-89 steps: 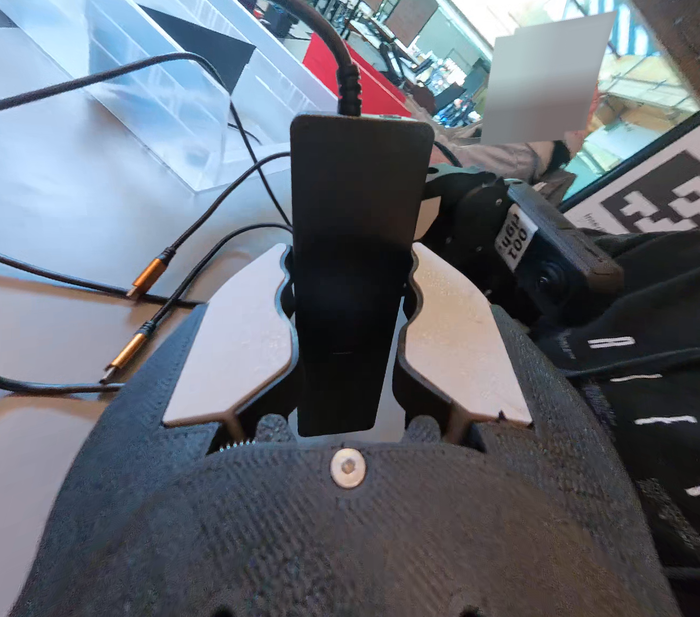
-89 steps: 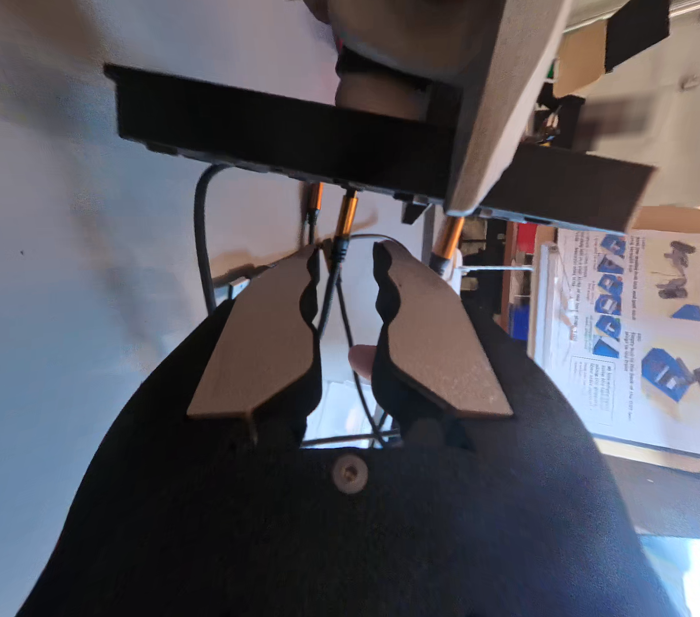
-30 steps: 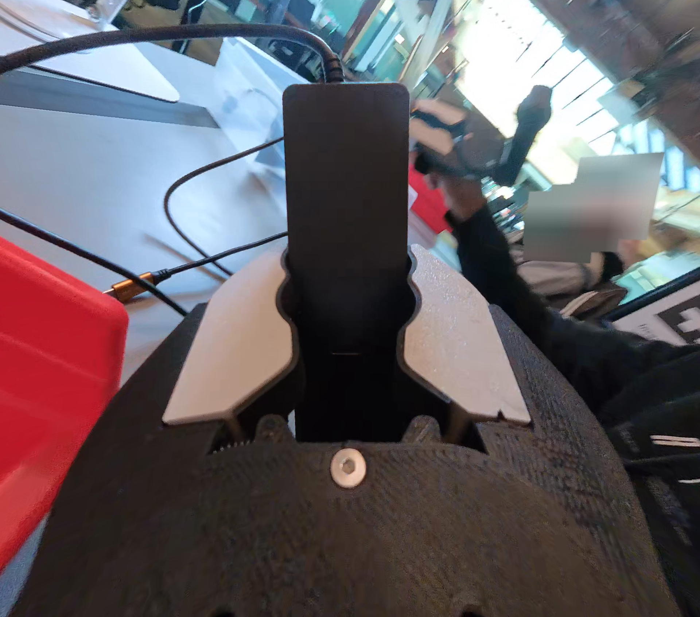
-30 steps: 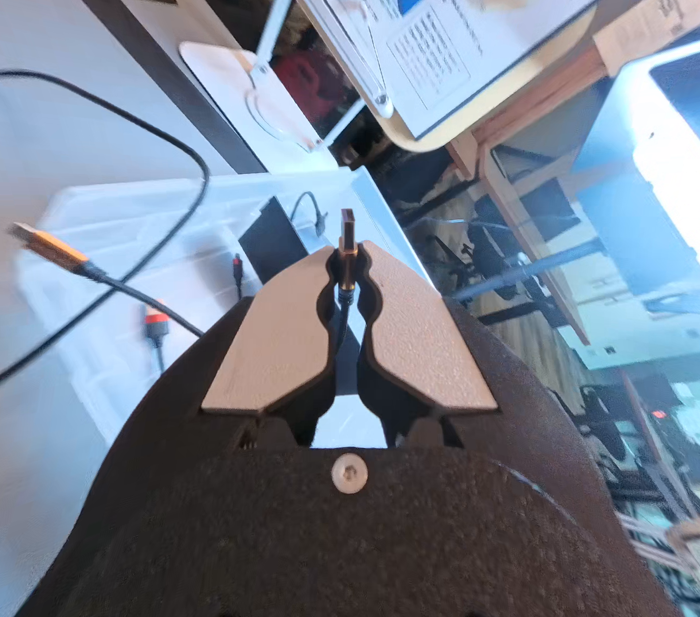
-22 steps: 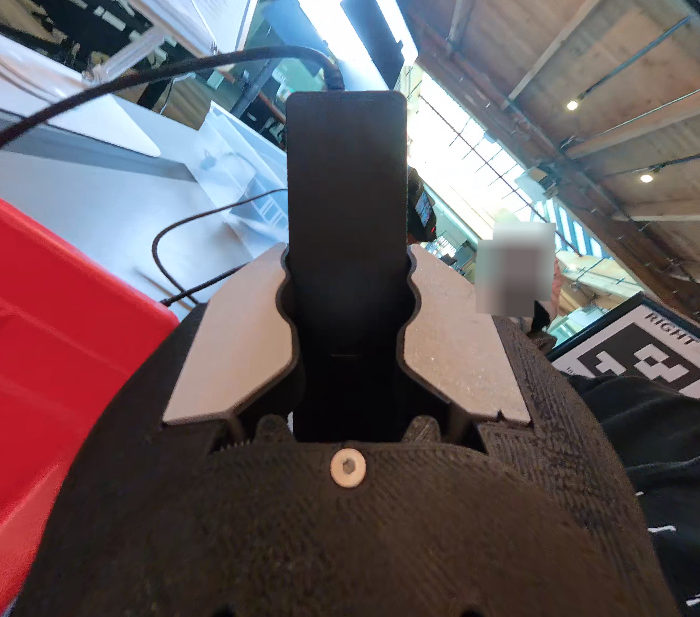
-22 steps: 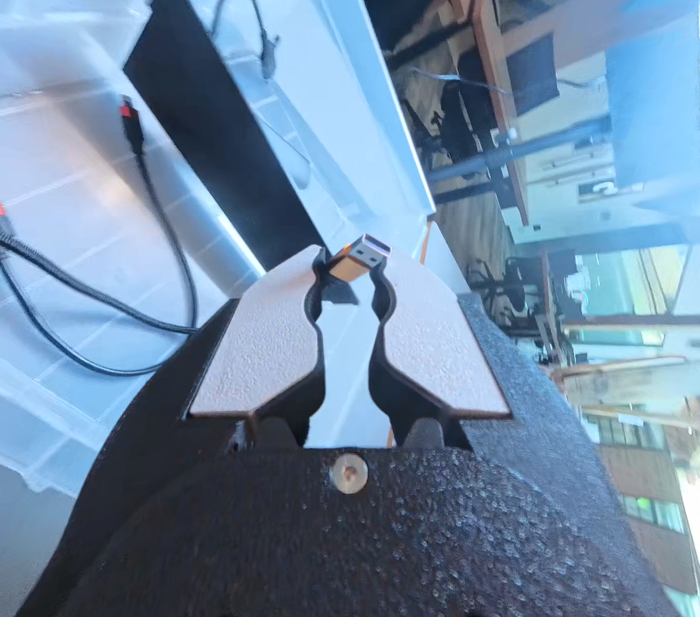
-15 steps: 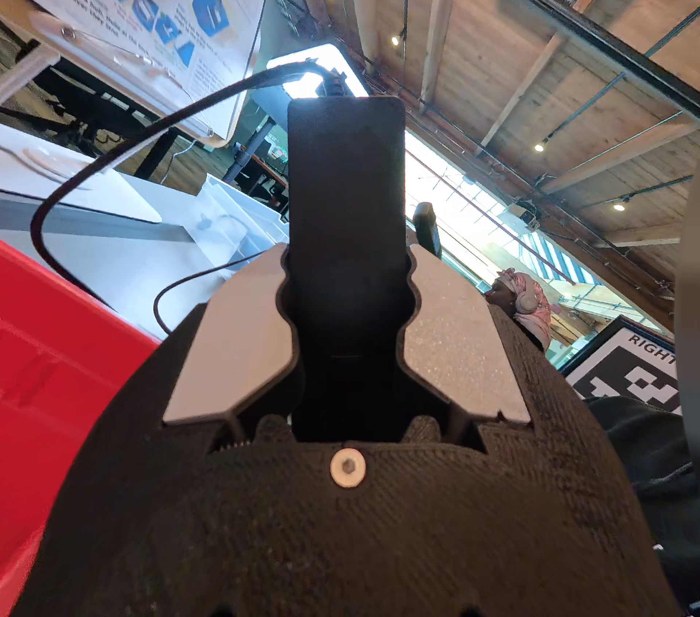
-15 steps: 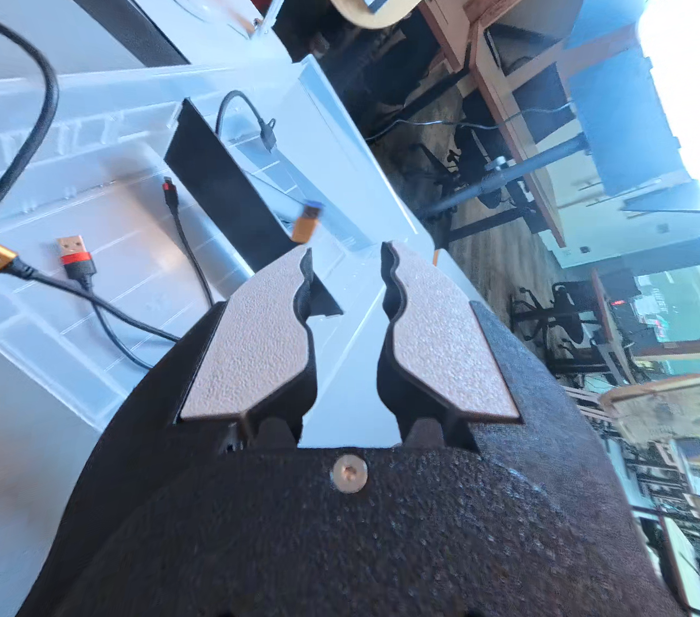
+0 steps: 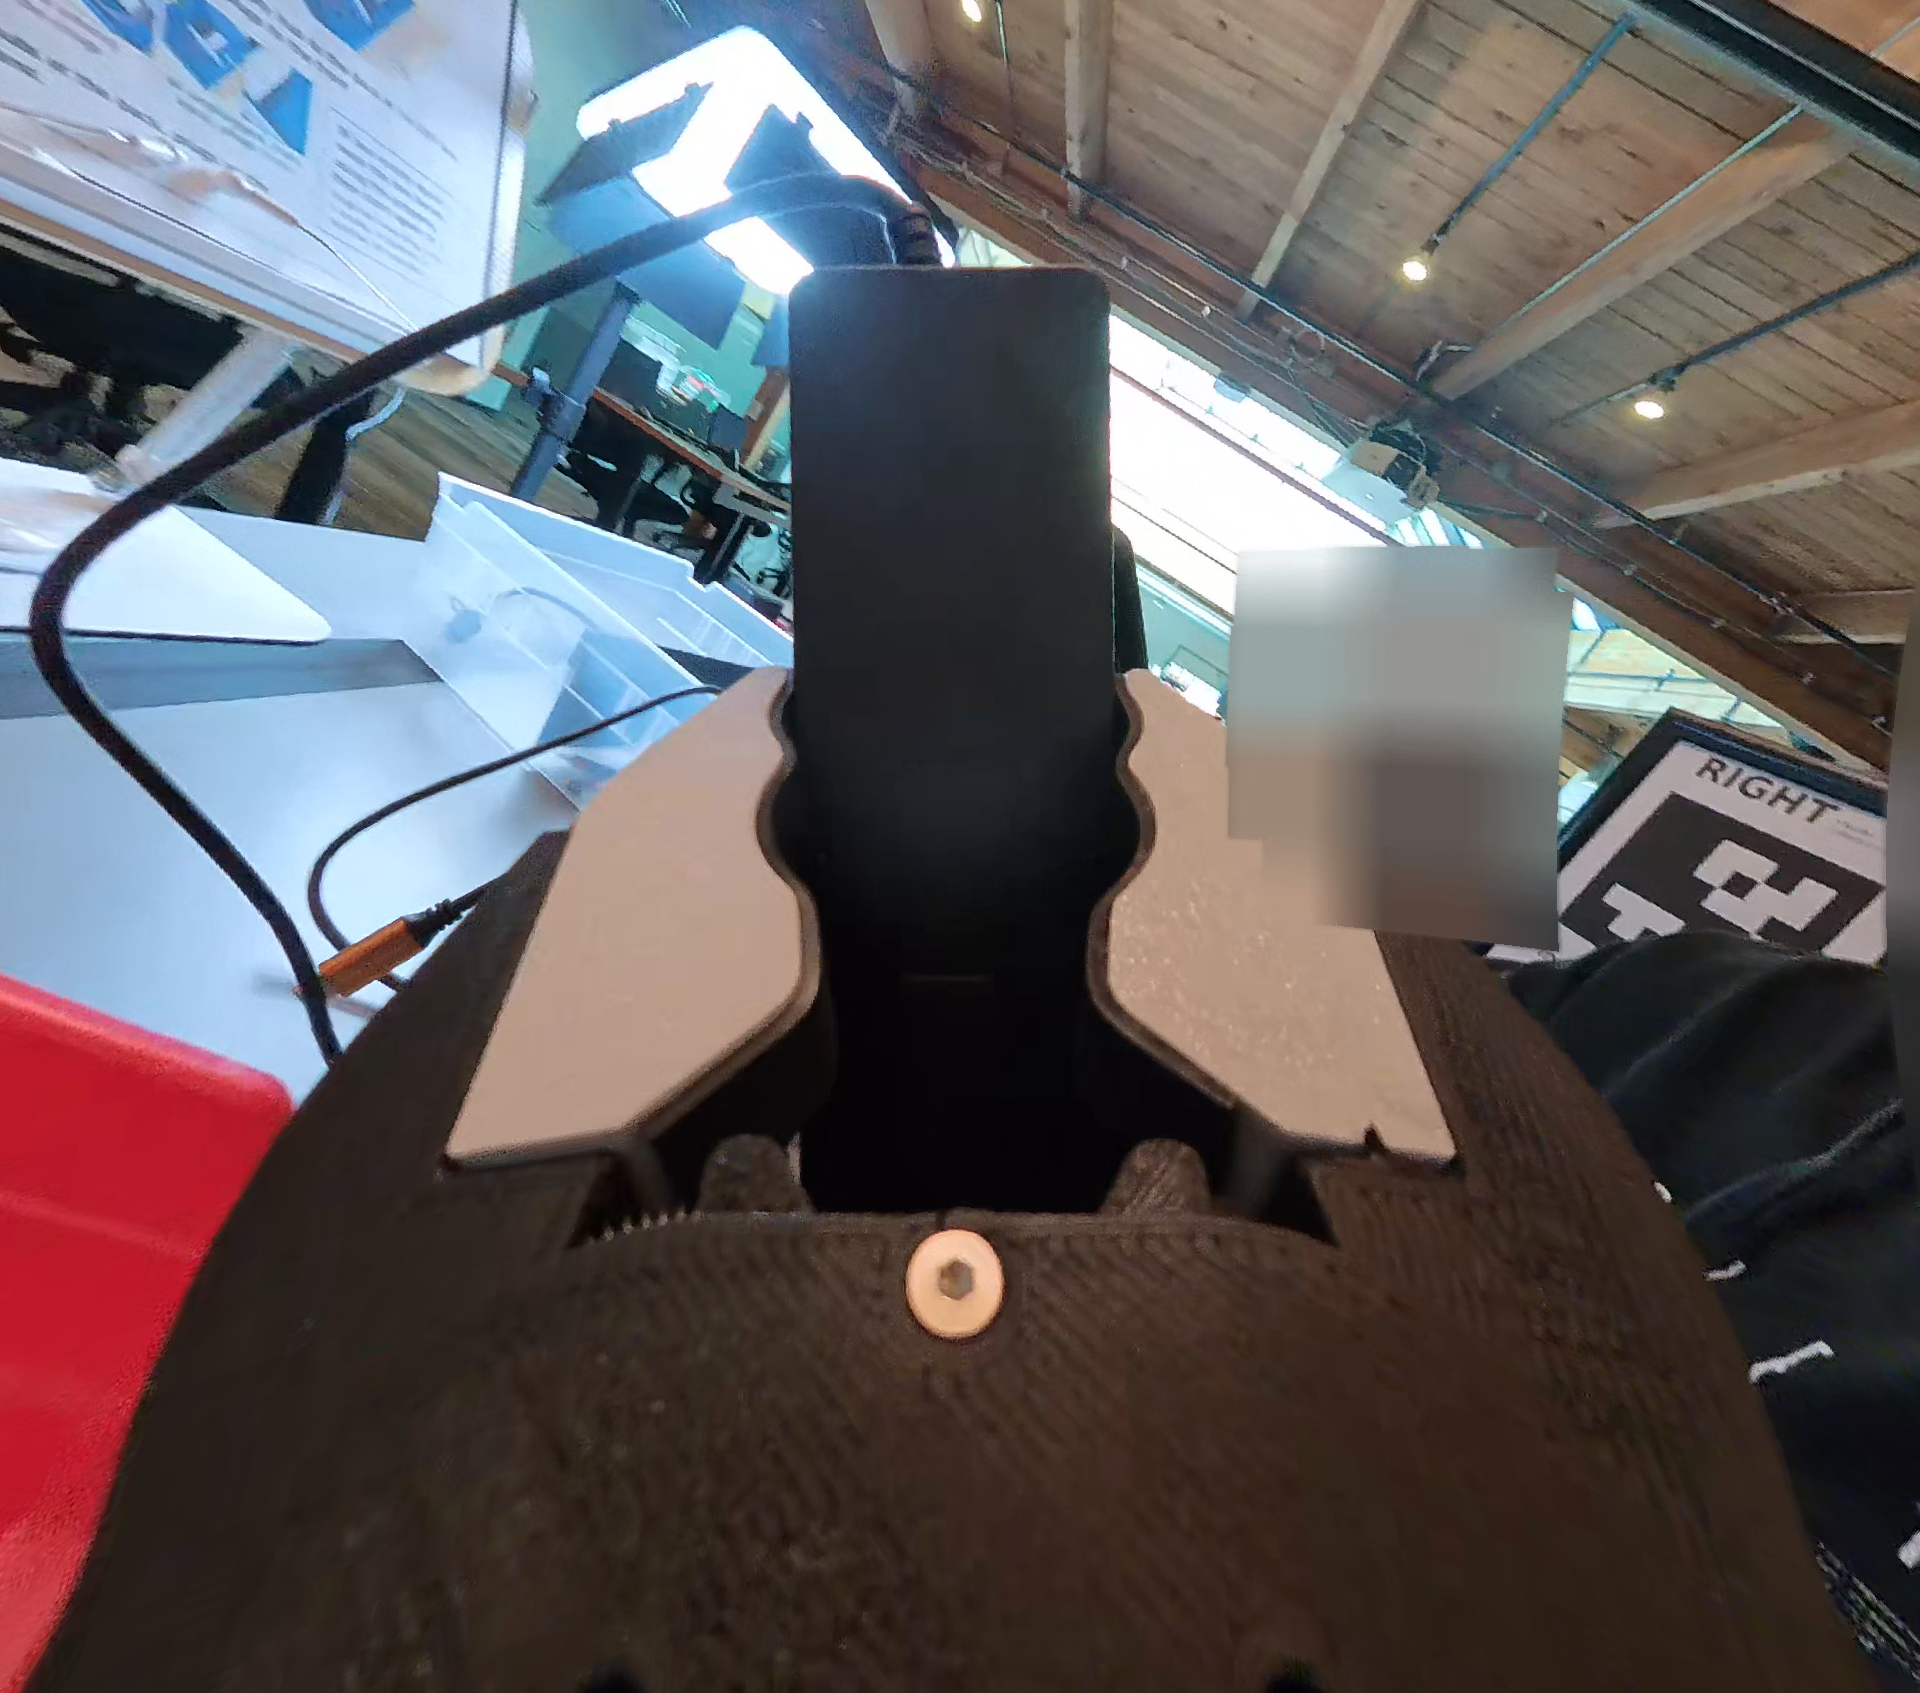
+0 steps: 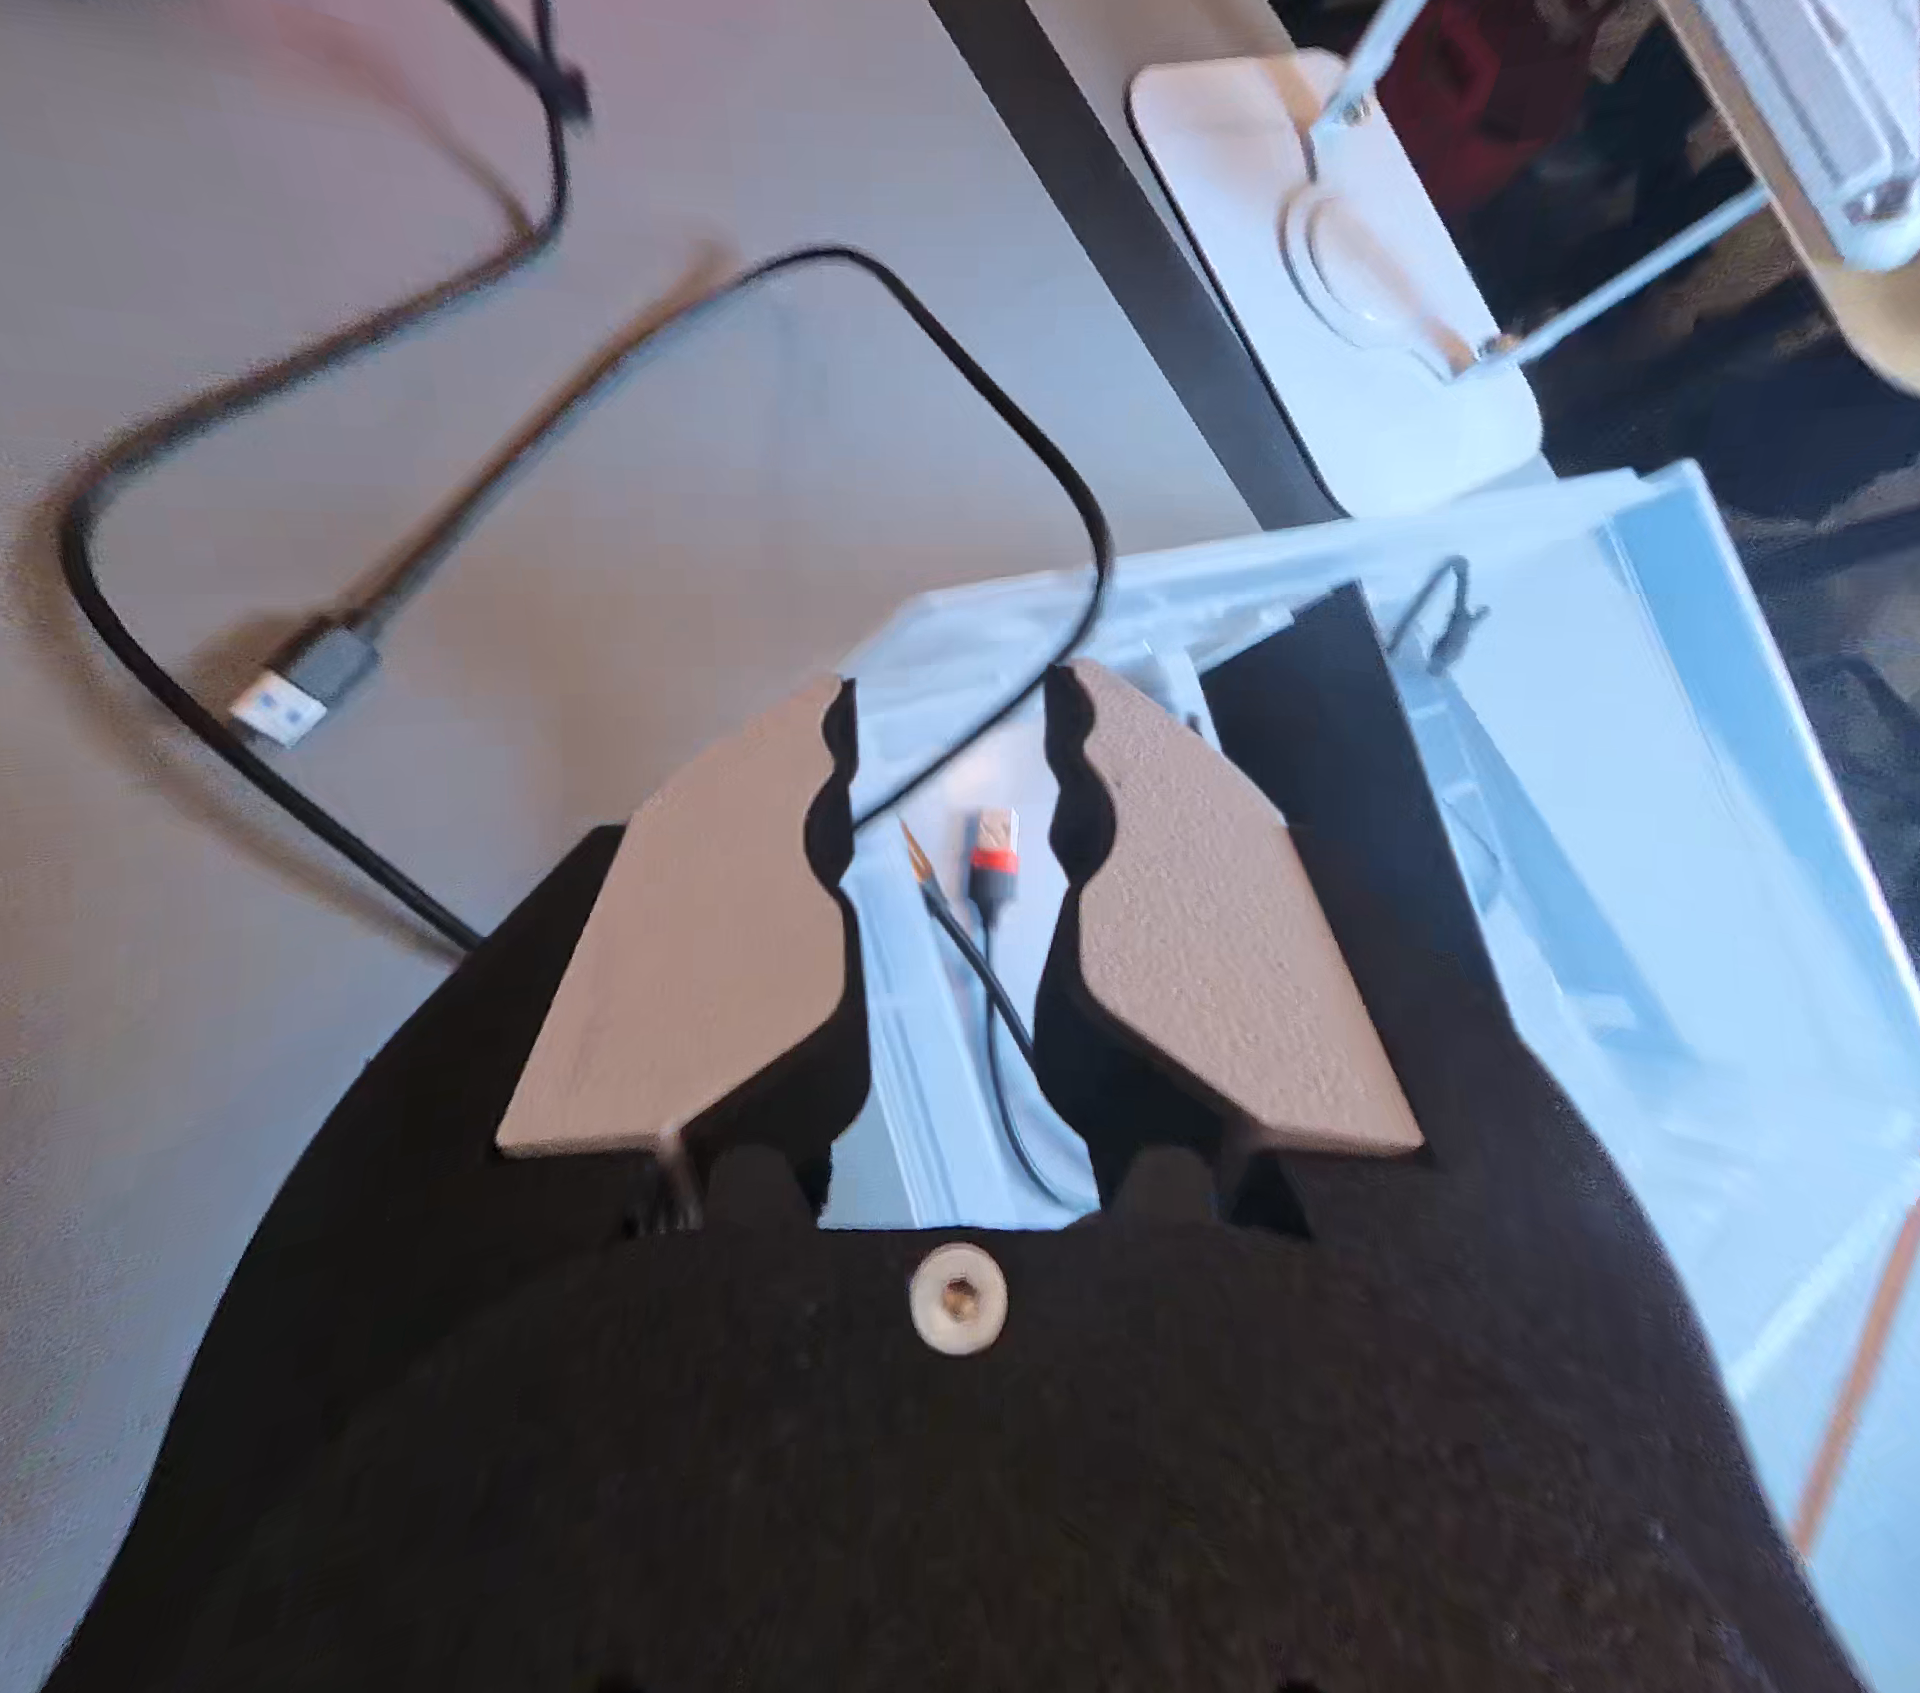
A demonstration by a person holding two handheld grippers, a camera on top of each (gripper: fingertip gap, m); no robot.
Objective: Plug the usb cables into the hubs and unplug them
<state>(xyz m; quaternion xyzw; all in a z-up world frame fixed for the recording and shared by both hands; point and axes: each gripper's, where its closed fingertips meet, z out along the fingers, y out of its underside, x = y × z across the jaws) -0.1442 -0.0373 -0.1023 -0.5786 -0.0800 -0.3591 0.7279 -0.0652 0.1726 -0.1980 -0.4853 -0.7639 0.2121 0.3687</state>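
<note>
My left gripper (image 9: 951,687) is shut on a flat black USB hub (image 9: 948,521), held tilted up toward the ceiling; its thick black cord (image 9: 312,407) loops down to the left. An orange-tipped USB cable (image 9: 374,957) lies on the grey table below. My right gripper (image 10: 951,687) is open and empty above a clear plastic bin (image 10: 1558,812). In the bin lie a red-and-black USB plug (image 10: 992,854) and an orange plug (image 10: 916,859). A black USB-A plug (image 10: 307,693) with thick cord lies on the table to the left.
A red bin (image 9: 94,1228) sits at lower left in the left wrist view. A white stand base (image 10: 1330,272) and a dark strip along the table edge (image 10: 1039,85) lie beyond the clear bin. A black panel (image 10: 1309,708) stands inside the bin. The gap from one gripper's tips to the other's is roughly 25 centimeters. Measured from the fingertips, the red-and-black USB plug (image 10: 992,854) is 11 centimeters or so from the right gripper and 35 centimeters from the left.
My right gripper let go of the orange USB plug over the clear bin, opened, and swung back toward the table. My left gripper tilted the hub upward, away from the table.
</note>
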